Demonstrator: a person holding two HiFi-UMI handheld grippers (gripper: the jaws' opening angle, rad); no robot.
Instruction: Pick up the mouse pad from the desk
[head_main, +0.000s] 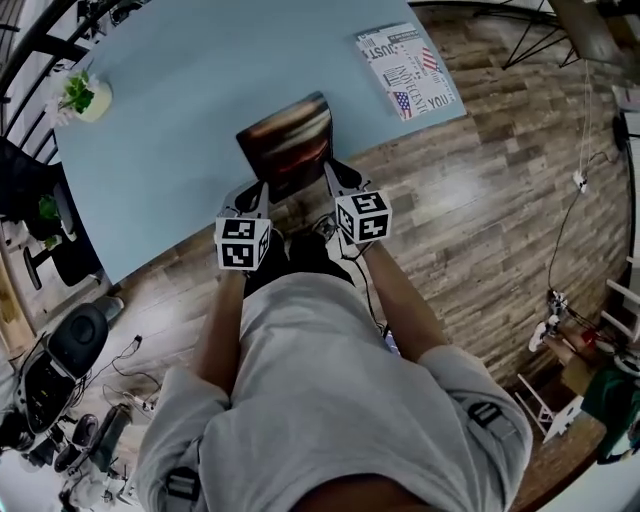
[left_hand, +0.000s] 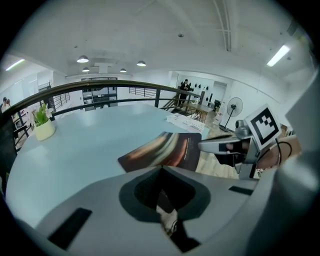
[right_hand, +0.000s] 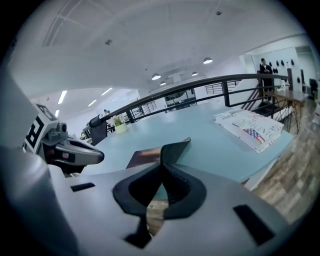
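The mouse pad (head_main: 290, 140), dark with a red-brown streaked print, lies at the near edge of the light blue desk (head_main: 190, 80) with its near side raised off the top. My left gripper (head_main: 260, 192) grips the pad's near left corner, jaws closed at the pad's edge (left_hand: 165, 150). My right gripper (head_main: 335, 175) is shut on the near right corner, which curls up between its jaws (right_hand: 172, 149). Each gripper shows in the other's view: the right gripper (left_hand: 220, 145) and the left gripper (right_hand: 75, 152).
A small plant in a white pot (head_main: 88, 97) stands at the desk's far left corner. A printed sheet with flags (head_main: 408, 70) lies at the desk's right end. Wooden floor (head_main: 480, 220) runs beside the desk, and a dark chair (head_main: 40, 210) stands at the left.
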